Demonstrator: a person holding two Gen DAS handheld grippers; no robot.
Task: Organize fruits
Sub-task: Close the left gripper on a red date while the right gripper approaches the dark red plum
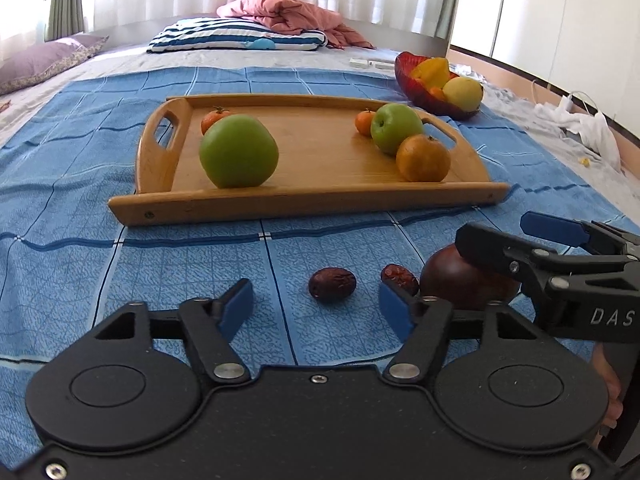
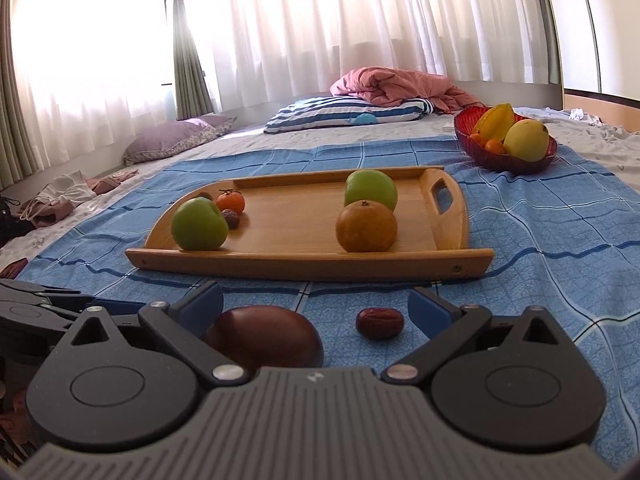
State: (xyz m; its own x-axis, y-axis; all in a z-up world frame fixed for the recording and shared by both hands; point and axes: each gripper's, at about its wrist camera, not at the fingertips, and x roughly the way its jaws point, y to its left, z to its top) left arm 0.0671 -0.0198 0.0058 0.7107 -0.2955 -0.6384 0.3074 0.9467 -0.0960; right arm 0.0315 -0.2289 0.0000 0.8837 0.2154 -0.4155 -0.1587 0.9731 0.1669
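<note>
Blue bedspread, wooden tray far: left gripper half-open around nearest date without touching, right gripper wide open by dark round fruit; the small date could squirt out if pinched off-centre.

Smooth wooden tray on woven blue cloth; glossy red bowl.

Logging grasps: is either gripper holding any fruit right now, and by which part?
Nothing is held. The left gripper is open with a date just ahead, untouched. The right gripper is open with a dark red fruit between its fingers, ungripped.
</note>
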